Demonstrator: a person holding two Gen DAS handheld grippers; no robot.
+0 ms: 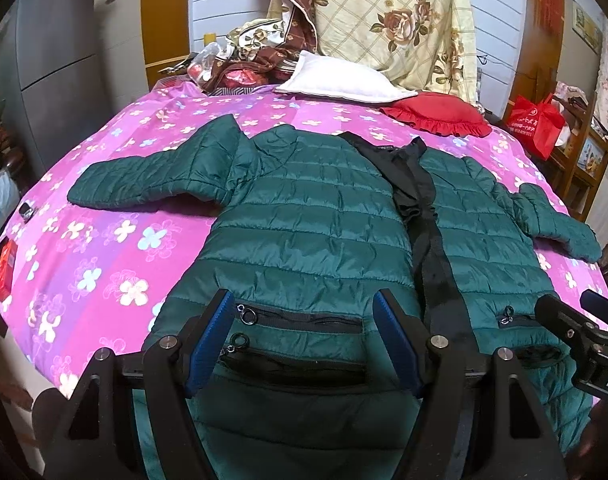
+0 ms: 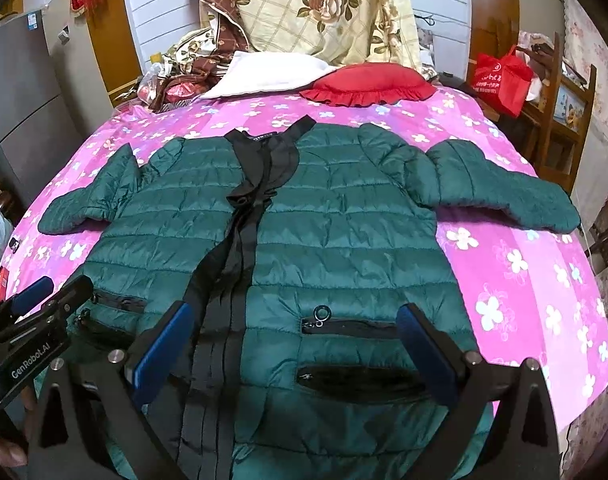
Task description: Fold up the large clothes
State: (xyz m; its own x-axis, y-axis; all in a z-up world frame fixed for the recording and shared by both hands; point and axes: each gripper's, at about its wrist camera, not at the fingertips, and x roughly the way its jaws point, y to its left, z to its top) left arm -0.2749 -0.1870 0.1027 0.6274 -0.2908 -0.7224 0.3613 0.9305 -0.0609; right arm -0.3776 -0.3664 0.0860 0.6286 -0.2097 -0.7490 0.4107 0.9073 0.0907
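A dark green quilted puffer jacket (image 1: 304, 216) lies flat, front up, on the pink flowered bed, collar away from me, both sleeves spread out; it also fills the right wrist view (image 2: 336, 216). A black zipper placket (image 1: 420, 216) runs down its middle. My left gripper (image 1: 304, 312) is open and empty, above the left front pocket near the hem. My right gripper (image 2: 296, 328) is open and empty, above the right front pocket near the hem. Each gripper shows at the edge of the other's view: the right one (image 1: 584, 320), the left one (image 2: 44, 300).
The pink flowered bedspread (image 1: 104, 248) covers the bed. A white pillow (image 1: 344, 80) and a red frilled cushion (image 1: 436, 114) lie at the head, with a floral quilt and clutter behind. A red bag (image 1: 538, 122) stands on shelves at the right, a grey cabinet (image 1: 52, 60) at the left.
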